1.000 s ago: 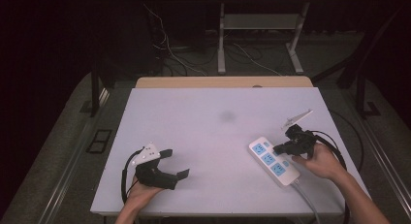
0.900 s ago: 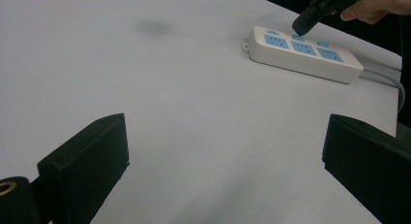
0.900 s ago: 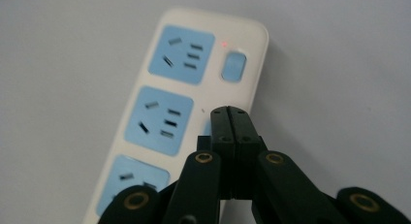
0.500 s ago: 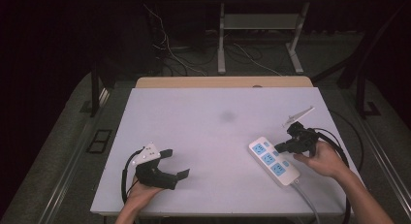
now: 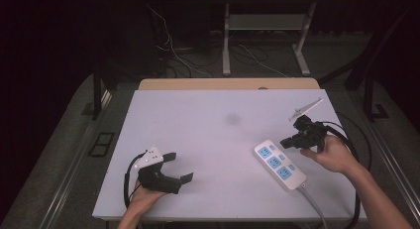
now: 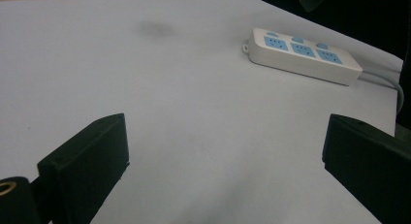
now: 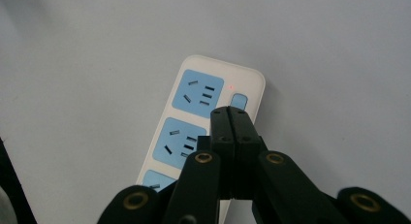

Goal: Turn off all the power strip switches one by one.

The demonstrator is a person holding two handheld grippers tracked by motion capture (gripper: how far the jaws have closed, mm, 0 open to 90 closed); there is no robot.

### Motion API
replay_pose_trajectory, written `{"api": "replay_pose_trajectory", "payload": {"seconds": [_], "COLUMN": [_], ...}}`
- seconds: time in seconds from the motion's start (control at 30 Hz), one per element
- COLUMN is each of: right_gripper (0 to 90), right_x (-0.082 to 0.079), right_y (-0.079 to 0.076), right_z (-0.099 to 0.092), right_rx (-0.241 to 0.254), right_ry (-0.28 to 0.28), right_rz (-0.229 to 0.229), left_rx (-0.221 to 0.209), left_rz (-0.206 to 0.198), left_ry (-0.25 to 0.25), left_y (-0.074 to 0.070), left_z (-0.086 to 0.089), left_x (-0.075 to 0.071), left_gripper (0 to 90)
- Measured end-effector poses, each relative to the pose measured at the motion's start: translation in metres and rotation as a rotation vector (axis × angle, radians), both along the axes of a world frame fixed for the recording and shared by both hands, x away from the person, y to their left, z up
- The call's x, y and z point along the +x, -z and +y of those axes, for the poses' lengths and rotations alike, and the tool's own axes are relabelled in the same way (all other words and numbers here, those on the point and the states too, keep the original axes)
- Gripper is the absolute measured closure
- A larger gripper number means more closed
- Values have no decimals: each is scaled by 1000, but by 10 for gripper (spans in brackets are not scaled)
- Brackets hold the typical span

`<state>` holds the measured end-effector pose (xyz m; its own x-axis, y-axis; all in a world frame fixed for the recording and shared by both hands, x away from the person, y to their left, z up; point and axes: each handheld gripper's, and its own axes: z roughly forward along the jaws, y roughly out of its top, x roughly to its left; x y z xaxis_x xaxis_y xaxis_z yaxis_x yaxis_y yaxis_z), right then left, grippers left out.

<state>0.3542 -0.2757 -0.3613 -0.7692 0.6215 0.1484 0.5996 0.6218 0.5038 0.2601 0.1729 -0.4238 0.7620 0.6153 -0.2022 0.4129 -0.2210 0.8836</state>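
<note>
A white power strip [image 5: 280,164] with three blue sockets lies at the right of the white table [image 5: 213,125]; it also lies far off in the left gripper view [image 6: 305,54]. My right gripper [image 5: 286,142] hovers just over its far end, jaws pressed together with nothing between them. In the right gripper view the tips [image 7: 230,112] hang above the strip [image 7: 194,117], next to a blue switch [image 7: 238,100] and a small red light [image 7: 231,87]. My left gripper [image 5: 179,167] rests at the table's front left, jaws wide apart and empty [image 6: 223,151].
The strip's grey cord [image 5: 312,204] runs off the front right edge. A faint dark smudge [image 5: 232,120] marks the table's middle. A wooden strip [image 5: 228,84] borders the far edge, with cables and a stand on the floor beyond.
The right gripper has lifted a little off the far end of the power strip, still shut. The left gripper has stayed put.
</note>
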Motion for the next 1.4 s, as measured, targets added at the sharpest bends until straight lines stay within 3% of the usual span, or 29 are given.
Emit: {"api": "replay_pose_trajectory", "payload": {"seconds": [0.3,1.4], "right_gripper": [897,896], "right_x": [12,30], "right_y": [-2,22], "right_z": [6,24], "right_rx": [-2,-3], "right_ry": [5,-5], "right_rz": [6,45], "left_rx": [1,-7], "left_rz": [-1,-7], "left_ry": [0,-5], "left_y": [0,-1], "left_z": [0,0], "left_x": [0,-2], "left_gripper": [12,12]}}
